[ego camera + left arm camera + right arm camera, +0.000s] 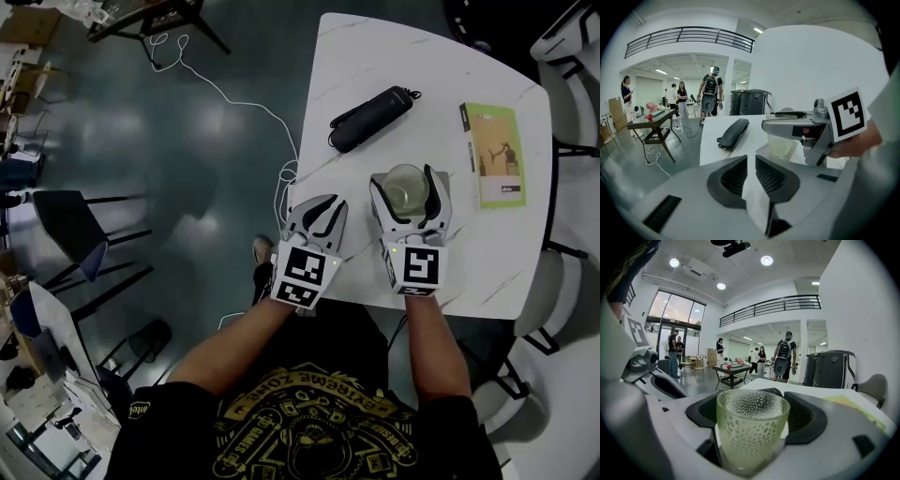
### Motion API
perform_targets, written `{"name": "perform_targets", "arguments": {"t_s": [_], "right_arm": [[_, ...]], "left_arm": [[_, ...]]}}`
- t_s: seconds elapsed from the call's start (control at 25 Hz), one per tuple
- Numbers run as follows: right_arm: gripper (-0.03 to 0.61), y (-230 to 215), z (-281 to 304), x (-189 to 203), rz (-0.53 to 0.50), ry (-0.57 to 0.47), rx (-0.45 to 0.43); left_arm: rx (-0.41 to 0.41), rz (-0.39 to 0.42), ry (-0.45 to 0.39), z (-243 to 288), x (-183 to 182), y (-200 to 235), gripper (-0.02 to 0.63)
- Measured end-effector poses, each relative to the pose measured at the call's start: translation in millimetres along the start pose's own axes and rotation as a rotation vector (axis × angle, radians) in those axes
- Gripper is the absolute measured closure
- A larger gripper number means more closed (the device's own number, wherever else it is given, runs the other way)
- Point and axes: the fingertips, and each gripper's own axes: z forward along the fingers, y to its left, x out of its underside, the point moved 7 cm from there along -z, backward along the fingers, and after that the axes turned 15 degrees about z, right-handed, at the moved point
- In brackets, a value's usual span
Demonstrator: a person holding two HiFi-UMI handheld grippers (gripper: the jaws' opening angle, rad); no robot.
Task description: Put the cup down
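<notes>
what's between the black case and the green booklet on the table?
Nothing: bare white table between black case and green booklet, seen in the head view. The cup sits nearer the person, off that line.

A pale green, dimpled glass cup [752,432] stands upright between the dark jaws of the right gripper [754,397], whose pads rest against its sides. Behind it stretches a white tabletop [811,389], and people [783,359] stand farther off.
</notes>
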Motion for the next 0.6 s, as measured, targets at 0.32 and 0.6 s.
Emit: {"name": "perform_targets", "arguments": {"t_s": [0.32, 0.6], "right_arm": [[0.183, -7.3, 4.2, 13.6, 0.006, -0.002, 0.002], [0.183, -4.8, 2.8, 14.6, 0.002, -0.034, 0.000]], "left_arm": [[0.006, -0.011, 0.029, -0.9, 7.6, -2.9, 0.551], [0.010, 0.003, 0.036, -2.6, 6.7, -7.0, 0.551]]}}
